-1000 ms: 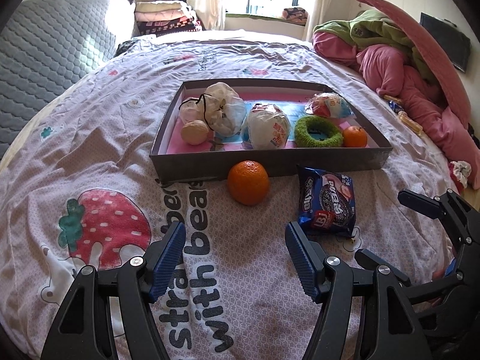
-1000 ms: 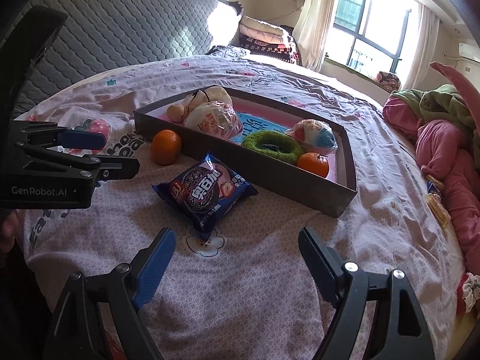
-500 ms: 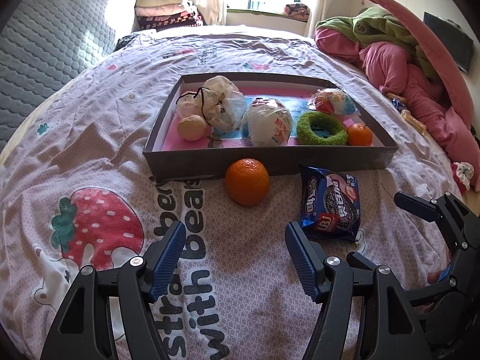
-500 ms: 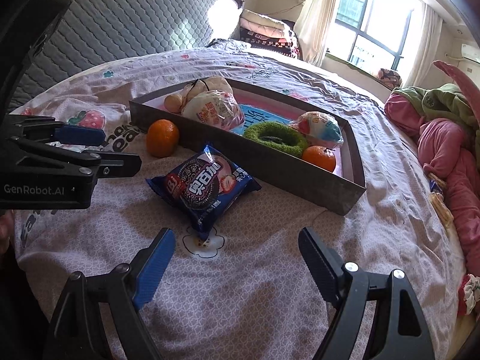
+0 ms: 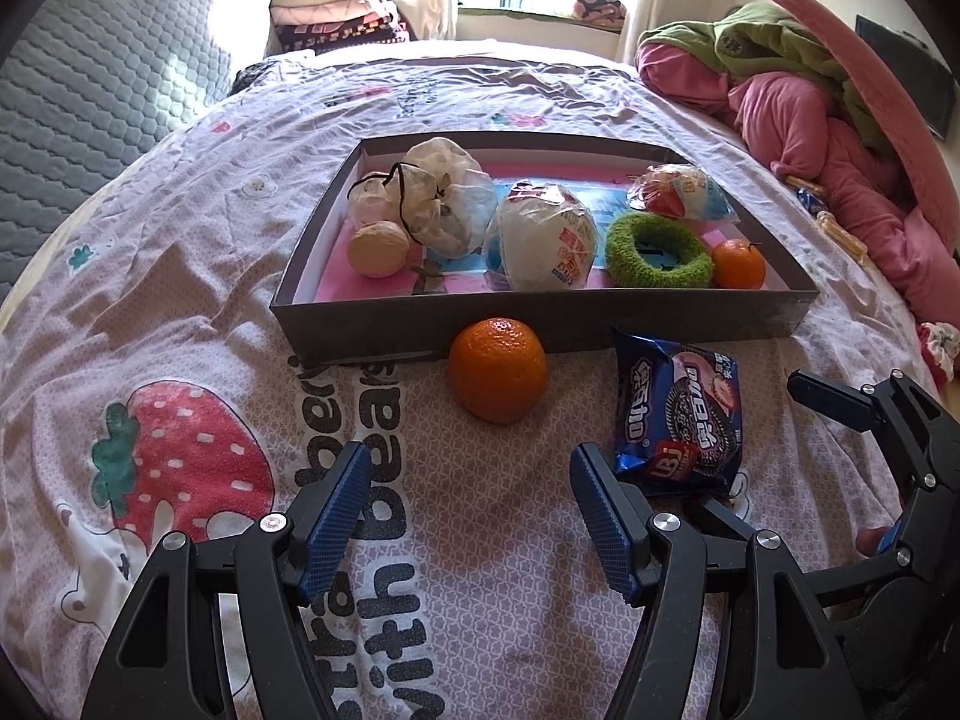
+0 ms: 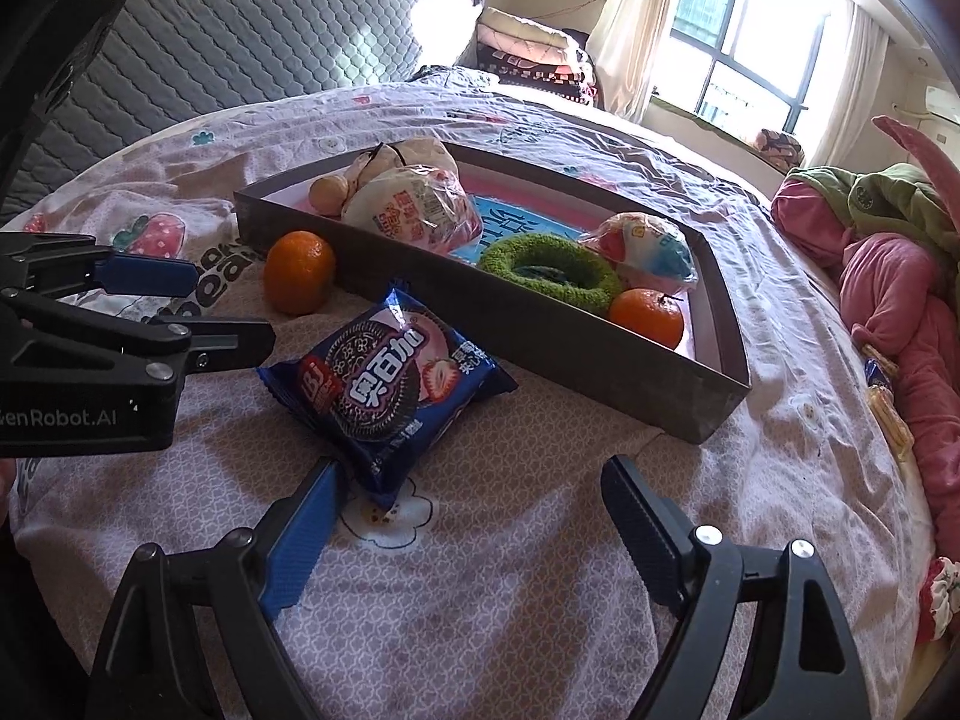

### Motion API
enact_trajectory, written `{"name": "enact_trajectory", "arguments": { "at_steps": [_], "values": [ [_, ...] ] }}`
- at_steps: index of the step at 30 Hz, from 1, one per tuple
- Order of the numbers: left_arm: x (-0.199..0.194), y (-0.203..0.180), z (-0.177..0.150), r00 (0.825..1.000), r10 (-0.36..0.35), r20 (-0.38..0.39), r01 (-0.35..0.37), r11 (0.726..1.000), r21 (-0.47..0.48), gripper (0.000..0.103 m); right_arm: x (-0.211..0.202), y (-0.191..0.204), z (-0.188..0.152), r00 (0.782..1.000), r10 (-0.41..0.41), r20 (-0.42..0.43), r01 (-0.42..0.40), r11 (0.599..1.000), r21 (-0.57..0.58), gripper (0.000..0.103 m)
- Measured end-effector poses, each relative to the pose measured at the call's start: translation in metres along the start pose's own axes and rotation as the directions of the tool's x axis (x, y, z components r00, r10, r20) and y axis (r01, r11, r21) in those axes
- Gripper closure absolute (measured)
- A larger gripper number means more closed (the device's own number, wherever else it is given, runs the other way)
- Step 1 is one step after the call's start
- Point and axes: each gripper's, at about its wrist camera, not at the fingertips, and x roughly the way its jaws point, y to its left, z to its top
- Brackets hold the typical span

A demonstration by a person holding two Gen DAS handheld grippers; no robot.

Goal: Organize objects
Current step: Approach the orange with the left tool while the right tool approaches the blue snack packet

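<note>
Cookie packet [image 6: 390,384], blue with a strawberry print, lies flat on the bed's patterned sheet [image 6: 510,570], just outside the near wall of the shallow grey box [image 6: 600,354]. In the right wrist view its lower corner reaches toward the 10 o'clock side of the right gripper [image 6: 474,510], whose jaws are spread wide with nothing between them; the left fingertip sits just beside that corner, and I cannot tell whether they touch. A loose orange [image 5: 499,369] rests on the sheet at 9 o'clock from the packet, close against the box wall. The left gripper [image 5: 468,498] hovers with its jaws spread and empty, the orange at 12 o'clock ahead of them and the packet at about 1 o'clock. Inside the box sit a small orange [image 5: 739,264] in the corner, a green fuzzy ring [image 5: 657,249], two wrapped snack bags, a netted pouch and a pale round ball [image 5: 378,249]. Pink and green bedding [image 5: 798,102] is heaped at 2 o'clock from the box.
</note>
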Motion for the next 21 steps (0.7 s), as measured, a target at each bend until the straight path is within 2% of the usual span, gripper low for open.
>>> {"name": "enact_trajectory", "arguments": {
  "at_steps": [21],
  "values": [
    [0.026,0.0,0.023,0.999,0.032,-0.015,-0.033,0.999,-0.036,0.033,0.024,0.003,0.021,0.998,0.056,-0.031,-0.057,0.998,-0.029,0.012]
  ]
}}
